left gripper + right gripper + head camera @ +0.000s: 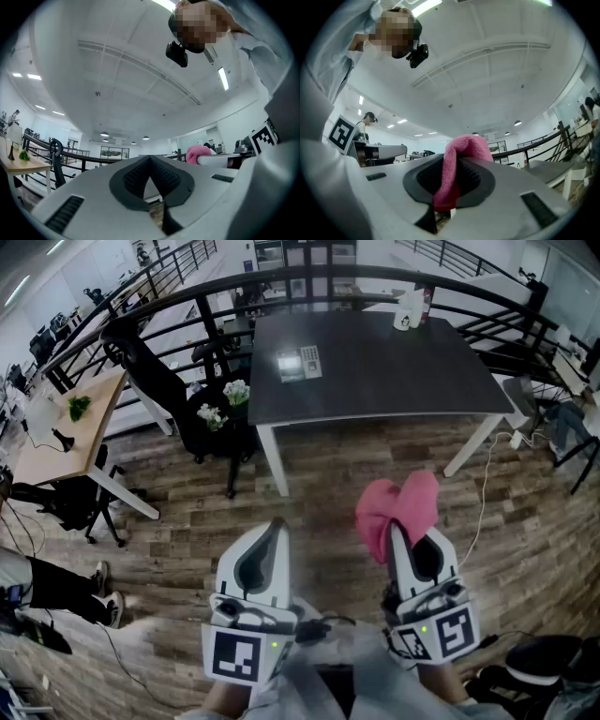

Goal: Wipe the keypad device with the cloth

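Observation:
A pink cloth point(398, 507) is pinched in my right gripper point(394, 527), which is shut on it; the cloth point(459, 164) folds up over the pads in the right gripper view. My left gripper point(278, 521) is shut with nothing in it, its pads point(133, 180) meeting at the tip. Both grippers are held low over the wooden floor, well short of the table. The keypad device point(310, 359) lies flat on the dark table point(394, 371), beside a clear plastic-wrapped item point(290, 366). The cloth point(199, 152) also shows at the right of the left gripper view.
A white mug point(407, 315) and a red can point(428, 298) stand at the table's far right. A black chair point(150, 367) and a small stand with flowers point(223, 404) sit left of the table. A wooden desk point(66, 427) is farther left. A curved black railing point(281, 282) runs behind.

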